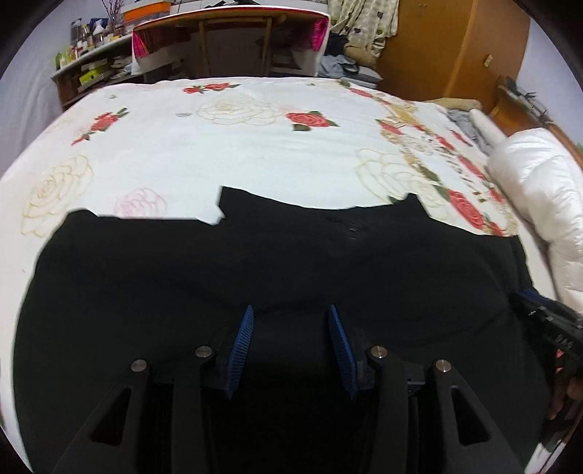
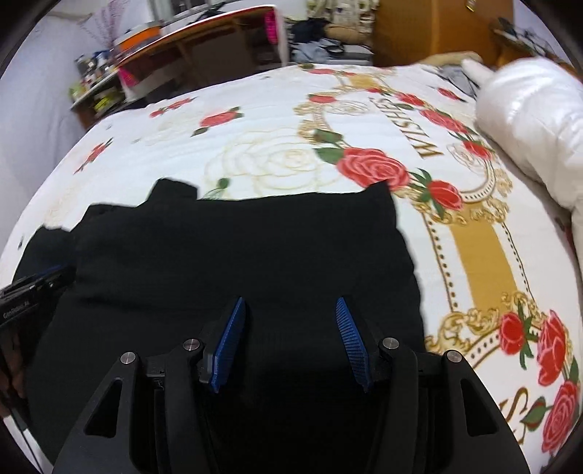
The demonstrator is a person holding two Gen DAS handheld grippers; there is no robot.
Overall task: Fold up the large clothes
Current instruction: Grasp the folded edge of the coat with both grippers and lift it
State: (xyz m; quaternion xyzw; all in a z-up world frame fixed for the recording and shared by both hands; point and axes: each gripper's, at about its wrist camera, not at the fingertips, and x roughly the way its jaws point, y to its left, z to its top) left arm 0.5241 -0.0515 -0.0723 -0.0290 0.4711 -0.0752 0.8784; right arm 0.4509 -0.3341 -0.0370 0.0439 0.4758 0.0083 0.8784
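A large black garment [image 1: 255,262] lies spread on a bed with a white rose-patterned cover [image 1: 218,146]. My left gripper [image 1: 290,313] is open just above the garment's near part, nothing between its blue pads. The garment also shows in the right wrist view [image 2: 237,248], its right edge running down the gold-patterned part of the cover [image 2: 481,255]. My right gripper [image 2: 289,304] is open over the garment's near right part and holds nothing. The right gripper shows at the left wrist view's right edge [image 1: 546,328], and the left gripper at the right wrist view's left edge [image 2: 29,291].
A white puffy jacket [image 1: 539,189] lies on the right side of the bed, also in the right wrist view [image 2: 528,116]. A wooden desk [image 1: 233,32] and cluttered shelves [image 1: 91,62] stand beyond the bed's far end. A wooden wardrobe [image 1: 448,43] is at the back right.
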